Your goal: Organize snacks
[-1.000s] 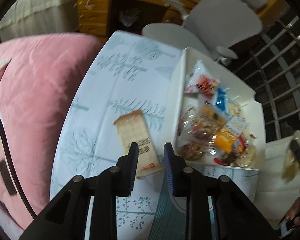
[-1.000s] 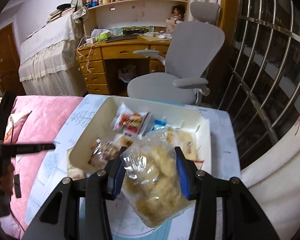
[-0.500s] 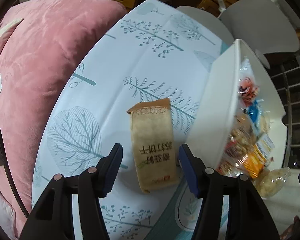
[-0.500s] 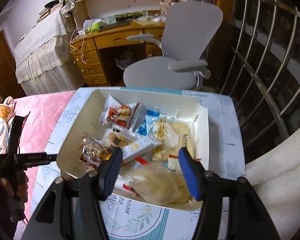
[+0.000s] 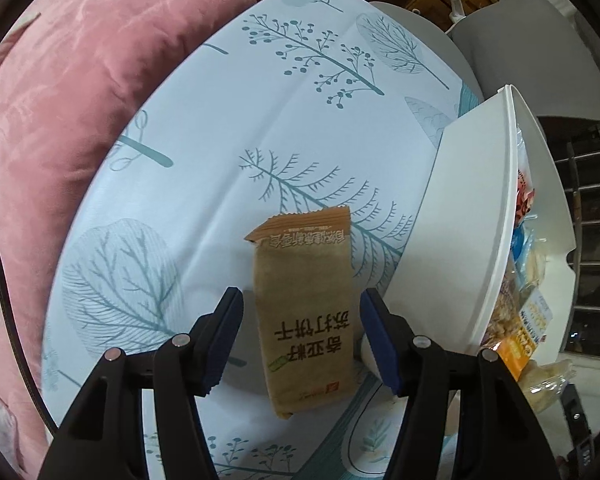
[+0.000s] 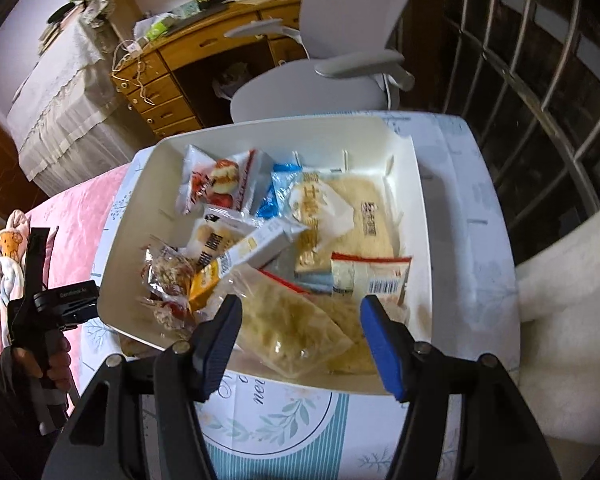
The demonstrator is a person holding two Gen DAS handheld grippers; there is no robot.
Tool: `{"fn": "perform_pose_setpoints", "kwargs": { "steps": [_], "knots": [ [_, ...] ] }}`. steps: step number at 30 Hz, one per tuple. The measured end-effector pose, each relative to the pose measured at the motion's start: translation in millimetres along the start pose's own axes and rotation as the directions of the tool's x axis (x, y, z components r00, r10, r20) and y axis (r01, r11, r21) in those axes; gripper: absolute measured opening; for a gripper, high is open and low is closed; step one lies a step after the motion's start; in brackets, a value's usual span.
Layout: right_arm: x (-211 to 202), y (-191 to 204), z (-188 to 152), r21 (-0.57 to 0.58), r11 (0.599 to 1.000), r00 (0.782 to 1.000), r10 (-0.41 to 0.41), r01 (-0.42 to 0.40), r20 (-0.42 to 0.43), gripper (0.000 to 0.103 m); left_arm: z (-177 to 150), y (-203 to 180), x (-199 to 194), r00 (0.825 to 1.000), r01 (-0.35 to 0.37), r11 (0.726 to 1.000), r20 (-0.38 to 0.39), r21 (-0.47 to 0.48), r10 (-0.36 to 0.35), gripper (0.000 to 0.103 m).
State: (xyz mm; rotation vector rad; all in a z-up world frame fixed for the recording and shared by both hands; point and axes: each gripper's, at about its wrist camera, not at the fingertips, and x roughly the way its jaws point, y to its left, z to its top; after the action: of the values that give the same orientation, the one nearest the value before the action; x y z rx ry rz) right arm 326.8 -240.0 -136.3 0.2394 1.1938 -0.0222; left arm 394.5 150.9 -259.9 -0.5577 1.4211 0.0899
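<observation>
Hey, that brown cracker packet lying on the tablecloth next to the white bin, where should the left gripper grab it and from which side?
Grip the brown cracker packet across its two long edges, mid-length, coming from straight above. It lies flat and narrow, already between the opening left gripper pads.

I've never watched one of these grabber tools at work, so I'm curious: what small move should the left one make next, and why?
Probably close on the brown cracker packet. The left gripper has the packet between its fingers; its jaws are opening and not touching it. The packet lies alone on the tablecloth beside the white bin, which already holds the other snacks.
</observation>
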Motion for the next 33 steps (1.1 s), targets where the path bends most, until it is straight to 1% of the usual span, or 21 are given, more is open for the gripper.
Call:
{"fn": "perform_pose_setpoints", "kwargs": {
  "steps": [10, 19, 21, 23, 26, 29, 31, 33],
  "knots": [
    [4.1, -1.2, 1.4, 0.032, 0.999, 1.000, -0.004, 0.005, -0.017, 0.062, 9.5, 6.5, 11.0, 0.996, 0.074, 0.995, -0.040, -0.071, -0.077, 0.059],
    [4.8, 1.8, -1.6, 0.050, 0.999, 1.000, -0.003, 0.005, -0.030, 0.062, 12.3, 7.0, 11.7, 0.997, 0.075, 0.988, -0.012, -0.133, -0.077, 0.060],
    [4.7, 3.0, -3.2, 0.051, 0.999, 0.999, -0.004, 0.006, -0.033, 0.062, 13.6, 3.7, 13.9, 0.997, 0.073, 0.986, -0.014, -0.150, -0.076, 0.060],
    [4.4, 4.2, -4.7, 0.052, 0.999, 0.999, -0.006, 0.008, -0.037, 0.062, 17.3, 2.2, 11.6, 0.996, 0.082, 0.986, -0.017, -0.144, -0.085, 0.060],
    [4.0, 5.8, -6.3, 0.057, 0.998, 0.999, -0.008, 0.010, -0.041, 0.062, 24.9, 3.4, 13.9, 0.996, 0.075, 0.987, -0.041, -0.143, -0.081, 0.060],
    [4.8, 8.3, -7.3, 0.061, 0.998, 0.999, -0.015, 0.018, -0.045, 0.062, 33.5, 3.3, 19.2, 0.995, 0.069, 0.985, -0.064, -0.159, -0.080, 0.066],
    [4.4, 9.9, -7.6, 0.061, 0.998, 0.999, -0.021, 0.024, -0.045, 0.062, 40.4, -1.7, 23.5, 0.994, 0.048, 0.987, -0.086, -0.156, -0.062, 0.067],
    [3.4, 11.1, -8.5, 0.061, 0.998, 0.999, -0.027, 0.030, -0.045, 0.062, 44.8, -6.4, 26.6, 0.993, 0.033, 0.988, -0.104, -0.154, -0.050, 0.073]
  ]
}}
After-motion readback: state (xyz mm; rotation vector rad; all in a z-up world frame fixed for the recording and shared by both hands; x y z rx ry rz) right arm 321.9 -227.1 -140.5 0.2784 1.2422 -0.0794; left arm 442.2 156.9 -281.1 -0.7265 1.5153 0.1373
